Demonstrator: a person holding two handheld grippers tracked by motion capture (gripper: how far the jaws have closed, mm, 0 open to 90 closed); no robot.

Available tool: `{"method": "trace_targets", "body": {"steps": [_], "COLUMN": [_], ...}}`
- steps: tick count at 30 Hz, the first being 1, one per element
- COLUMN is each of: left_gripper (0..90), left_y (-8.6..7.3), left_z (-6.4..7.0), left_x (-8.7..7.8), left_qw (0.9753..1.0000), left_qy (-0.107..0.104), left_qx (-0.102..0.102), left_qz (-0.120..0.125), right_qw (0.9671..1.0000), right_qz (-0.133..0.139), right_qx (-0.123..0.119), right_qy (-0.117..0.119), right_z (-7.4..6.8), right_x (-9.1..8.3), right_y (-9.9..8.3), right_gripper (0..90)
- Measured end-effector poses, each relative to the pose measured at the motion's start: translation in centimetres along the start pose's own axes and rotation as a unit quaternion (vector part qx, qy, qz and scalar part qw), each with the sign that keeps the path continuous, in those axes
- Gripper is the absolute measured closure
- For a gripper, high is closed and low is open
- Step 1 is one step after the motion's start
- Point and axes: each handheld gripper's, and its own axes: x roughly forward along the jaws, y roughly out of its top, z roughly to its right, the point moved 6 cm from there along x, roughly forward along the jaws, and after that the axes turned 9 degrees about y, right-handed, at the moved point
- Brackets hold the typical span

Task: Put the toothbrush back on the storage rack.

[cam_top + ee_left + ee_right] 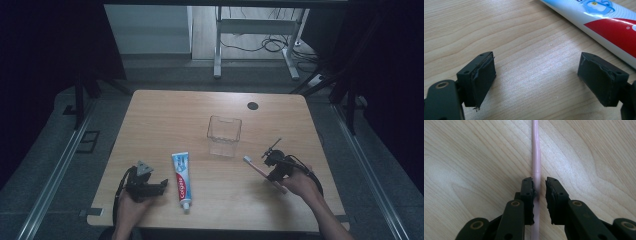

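Dim grey floor and a dark surround frame the wooden table (165, 115) we see from the high view, with a white desk frame and loose cables in the upper middle of the frame, too dark to read in detail. At the lower left of that view our left hand (131, 206) holds the left gripper (162, 186) low over the wood; in the left gripper view its jaws stand wide apart with bare table between them, gripping nothing. Just to its right lies the toothpaste tube (181, 180), white with blue and red print, cap end towards the bottom edge; in the left gripper view the tube (604, 20) crosses the upper right corner, cut off by the frame. Near the centre stands a clear plastic cup (224, 136), upright, its contents hard to make out. Lower right, the right gripper (272, 172) straddles a pink toothbrush (260, 171) whose bristle head points towards the cup. In the right gripper view the handle (535, 157) runs between jaws drawn close around it; one pad touches it, a slim gap shows at the other, and the brush head lies beyond the top edge.
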Motion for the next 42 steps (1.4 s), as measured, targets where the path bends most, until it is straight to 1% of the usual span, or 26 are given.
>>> {"method": "trace_targets", "body": {"steps": [2,4,5,7,8,10,16,21,23,26,27,30,31,34,36,37,38,39,41,42], "left_gripper": [14.7,14.7,14.7,14.7,14.7,14.7,14.7,14.7,14.7,14.7,14.7,14.7,14.7,14.7,14.7,14.7,14.7,14.7,14.7,14.7], "left_y": [0.0,0.0,0.0,0.0,0.0,0.0,0.0,0.0,0.0,0.0,0.0,0.0,0.0,0.0,0.0,0.0,0.0,0.0,0.0,0.0], "left_z": [0.0,0.0,0.0,0.0,0.0,0.0,0.0,0.0,0.0,0.0,0.0,0.0,0.0,0.0,0.0,0.0,0.0,0.0,0.0,0.0], "left_x": [0.0,0.0,0.0,0.0,0.0,0.0,0.0,0.0,0.0,0.0,0.0,0.0,0.0,0.0,0.0,0.0,0.0,0.0,0.0,0.0], "left_qw": [1.0000,1.0000,1.0000,1.0000,1.0000,1.0000,1.0000,1.0000,1.0000,1.0000,1.0000,1.0000,1.0000,1.0000,1.0000,1.0000,1.0000,1.0000,1.0000,1.0000], "left_qy": [0.000,0.000,0.000,0.000,0.000,0.000,0.000,0.000,0.000,0.000,0.000,0.000,0.000,0.000,0.000,0.000,0.000,0.000,0.000,0.000], "left_qx": [0.000,0.000,0.000,0.000,0.000,0.000,0.000,0.000,0.000,0.000,0.000,0.000,0.000,0.000,0.000,0.000,0.000,0.000,0.000,0.000], "left_qz": [0.000,0.000,0.000,0.000,0.000,0.000,0.000,0.000,0.000,0.000,0.000,0.000,0.000,0.000,0.000,0.000,0.000,0.000,0.000,0.000], "right_qw": [1.0000,0.9999,0.9998,0.9998,0.9996,0.9994,0.9991,0.9987,0.9987,0.9990,0.9992,0.9994,0.9995,0.9997,0.9998,0.9998,0.9998,0.9998,0.9997,0.9994], "right_qz": [-0.009,-0.010,-0.017,-0.020,-0.029,-0.034,-0.043,-0.050,-0.050,-0.044,-0.037,-0.032,-0.026,-0.019,-0.010,-0.010,-0.001,-0.001,0.008,0.018], "right_qx": [-0.002,-0.003,-0.003,-0.002,-0.002,-0.002,0.001,0.007,0.005,0.010,0.012,0.012,0.015,0.013,0.013,0.013,0.012,0.012,0.016,0.019], "right_qy": [-0.002,-0.004,-0.003,-0.003,-0.004,-0.005,-0.003,0.003,0.002,0.002,0.005,0.008,0.009,0.011,0.013,0.013,0.016,0.016,0.019,0.023], "right_z": [0.0,0.0,0.0,0.0,0.0,-0.1,-0.1,0.1,0.2,0.3,0.4,0.4,0.4,0.4,0.3,0.3,0.3,0.3,0.3,0.3], "right_x": [0.1,0.2,0.4,0.5,0.7,0.9,1.1,1.0,1.0,0.9,0.7,0.5,0.2,0.0,-0.5,-0.5,-0.7,-0.7,-1.0,-1.4], "right_y": [0.2,0.4,0.6,0.7,0.8,1.0,1.4,1.5,1.4,1.4,1.3,1.2,1.1,1.0,0.8,0.8,0.7,0.7,0.5,0.4], "right_gripper": [75.6,75.8,76.2,76.4,77.1,77.7,81.8,83.0,83.2,83.2,83.2,83.2,83.3,83.3,83.3,83.3,83.3,83.3,83.3,83.3]}}
